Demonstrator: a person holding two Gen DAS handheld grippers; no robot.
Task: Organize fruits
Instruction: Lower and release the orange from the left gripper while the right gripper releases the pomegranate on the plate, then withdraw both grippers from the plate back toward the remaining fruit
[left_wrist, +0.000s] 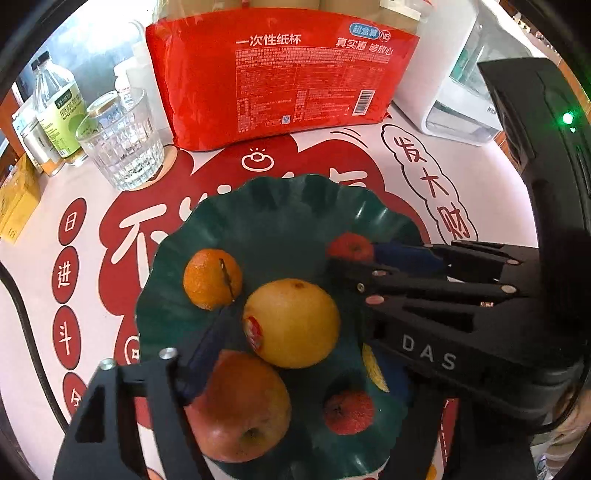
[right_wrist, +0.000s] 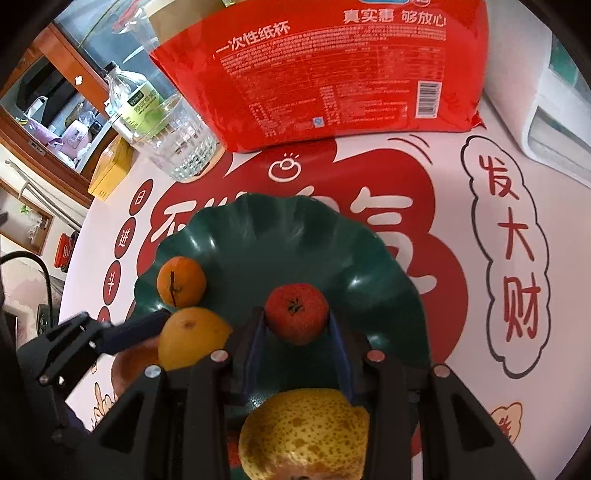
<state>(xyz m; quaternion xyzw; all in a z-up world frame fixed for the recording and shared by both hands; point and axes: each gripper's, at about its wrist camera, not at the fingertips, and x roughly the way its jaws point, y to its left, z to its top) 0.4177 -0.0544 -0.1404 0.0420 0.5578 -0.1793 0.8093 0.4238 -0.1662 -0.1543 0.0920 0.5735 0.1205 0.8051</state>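
While both views take in the dark green scalloped plate (left_wrist: 280, 221) on the printed red-and-white tabletop (left_wrist: 491, 184), each shows fruit the other hides. Only the left wrist view shows the whole red-yellow apple (left_wrist: 238, 406) at the near rim, its stem pit facing the camera, and a small rough-skinned red fruit (left_wrist: 349, 410) just right of it. Only the right wrist view shows a speckled yellow pear (right_wrist: 304, 432), close under the lens with its skin matte and freckled; which way its long axis runs cannot be told.

A smooth yellow orange (left_wrist: 291, 323) with a sticker sits mid-plate, touching the apple, with a dimpled mandarin (left_wrist: 212, 278) just to its far left, a dark twig across it.

The right claw (right_wrist: 297, 319) pinches a small red fruit (right_wrist: 296, 312) between its blue pads, stem scar facing up, over the plate's right part. The left claw (left_wrist: 258, 332) is spread wide, one blue finger (left_wrist: 207, 350) lying beside the orange and apple.

Beyond the plate stand a glossy red package (left_wrist: 280, 74), a ribbed glass tumbler (left_wrist: 122, 144) and a clear bottle (left_wrist: 55, 107).
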